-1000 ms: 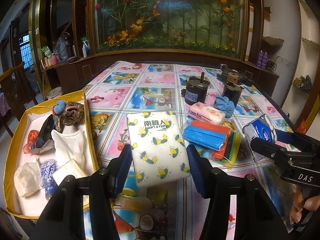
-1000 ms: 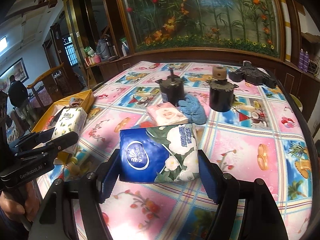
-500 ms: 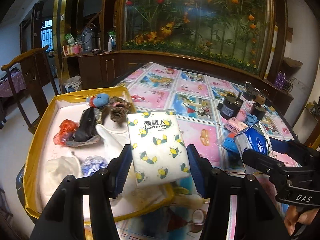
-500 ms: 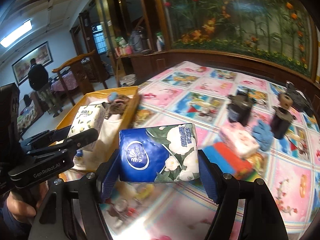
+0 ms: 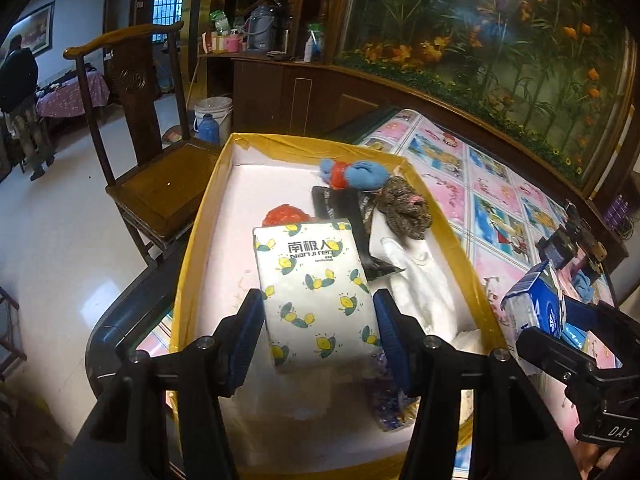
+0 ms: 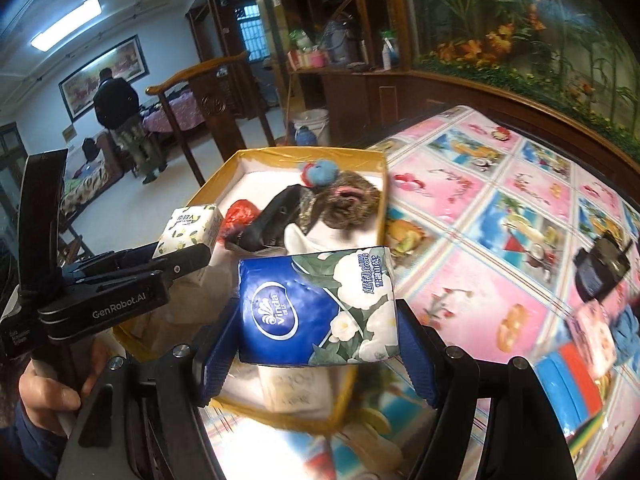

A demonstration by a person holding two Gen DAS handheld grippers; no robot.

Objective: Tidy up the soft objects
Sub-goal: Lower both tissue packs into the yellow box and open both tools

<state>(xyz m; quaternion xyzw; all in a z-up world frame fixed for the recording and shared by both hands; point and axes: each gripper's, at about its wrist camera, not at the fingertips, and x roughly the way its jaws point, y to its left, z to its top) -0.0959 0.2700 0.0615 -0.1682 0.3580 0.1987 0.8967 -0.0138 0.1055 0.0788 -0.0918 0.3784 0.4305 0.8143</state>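
My left tool (image 5: 318,322) grips a white tissue pack (image 5: 316,296); my right tool (image 6: 316,344) grips a blue one (image 6: 316,306), the yellow box (image 5: 192,256) beneath both.

A wooden chair (image 5: 140,184) stands left of the table, a white bucket (image 5: 214,114) beyond it, a person (image 6: 120,120) far off.

"Vinda" on blue pack (image 6: 316,312); "GenRobot.AI" on left tongs (image 6: 182,258).

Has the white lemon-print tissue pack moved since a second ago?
Yes. Held in the left gripper, the tissue pack has gone from over the tablecloth to over the yellow box.
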